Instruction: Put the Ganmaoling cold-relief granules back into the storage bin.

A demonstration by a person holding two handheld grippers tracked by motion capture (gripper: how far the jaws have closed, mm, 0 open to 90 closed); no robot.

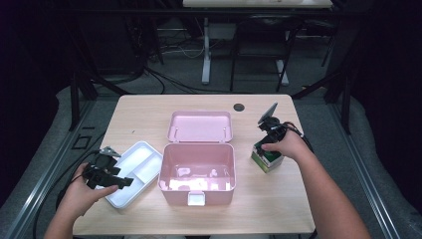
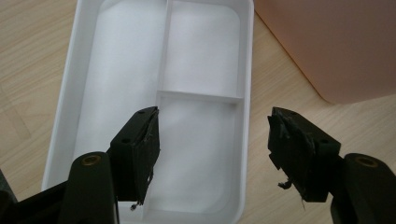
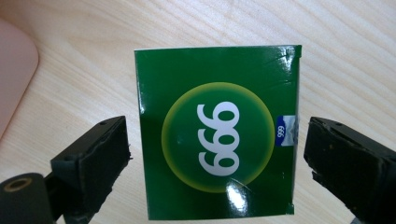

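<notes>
Right gripper view: the right gripper (image 3: pixel 210 163) straddles the green box (image 3: pixel 217 135), jaws spread, not touching. Close squarely on its sides. The box stands at 3 o'clock of the pink case (image 1: pixel 197 172); the left gripper (image 2: pixel 212 154) hangs spread over the white tray (image 2: pixel 205 51).

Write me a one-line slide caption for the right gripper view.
Open right gripper poised over a green box marked 999 on the wooden table, one jaw on each side, neither touching.
</notes>
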